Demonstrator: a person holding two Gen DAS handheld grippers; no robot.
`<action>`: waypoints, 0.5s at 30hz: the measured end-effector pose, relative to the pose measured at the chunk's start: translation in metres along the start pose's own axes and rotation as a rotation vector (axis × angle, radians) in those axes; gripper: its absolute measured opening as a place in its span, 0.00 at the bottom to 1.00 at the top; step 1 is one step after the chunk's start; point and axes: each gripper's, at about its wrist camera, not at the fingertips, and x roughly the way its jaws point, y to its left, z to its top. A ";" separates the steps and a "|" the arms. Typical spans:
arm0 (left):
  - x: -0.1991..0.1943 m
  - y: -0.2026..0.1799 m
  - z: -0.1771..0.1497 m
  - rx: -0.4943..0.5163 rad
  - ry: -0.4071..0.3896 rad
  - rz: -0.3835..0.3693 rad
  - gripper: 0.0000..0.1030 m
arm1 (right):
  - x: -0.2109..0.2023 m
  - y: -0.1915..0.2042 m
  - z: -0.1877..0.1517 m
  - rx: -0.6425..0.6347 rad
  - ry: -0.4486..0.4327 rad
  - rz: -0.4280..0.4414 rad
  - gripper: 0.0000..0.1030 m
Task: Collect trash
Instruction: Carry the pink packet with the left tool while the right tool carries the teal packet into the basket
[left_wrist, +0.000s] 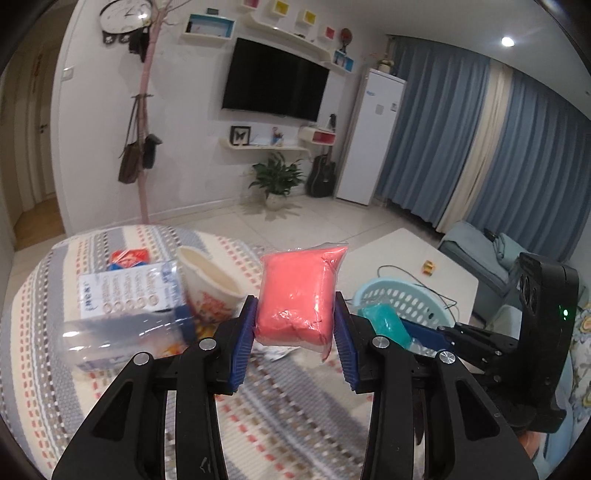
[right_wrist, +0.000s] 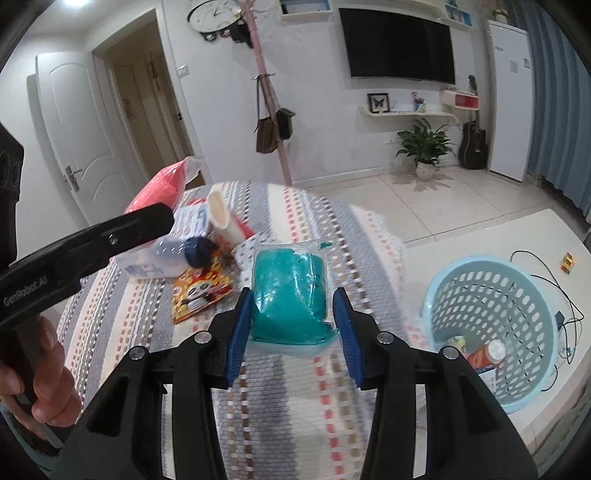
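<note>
Honestly, the pink packet could slide out of my left claw, since the blue pads pinch only its lower part and the film is slick; the teal packet, clamped in my right claw, carries the same risk. Both are soft, lumpy blocks in clear wrap, held above the striped cloth. A swing that falls short would drop them beside the pale blue basket, which sits off to the right with rubbish already inside.

Left gripper fingers clamping pink bag, seemingly lifted
</note>
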 end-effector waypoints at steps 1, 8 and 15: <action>0.003 -0.006 0.001 0.010 0.001 -0.005 0.37 | -0.003 -0.004 0.001 0.007 -0.007 -0.007 0.40; 0.038 -0.051 0.003 0.060 0.044 -0.057 0.37 | -0.017 -0.057 0.003 0.103 -0.039 -0.057 0.40; 0.092 -0.094 -0.008 0.078 0.141 -0.124 0.37 | -0.019 -0.133 -0.008 0.269 -0.023 -0.144 0.40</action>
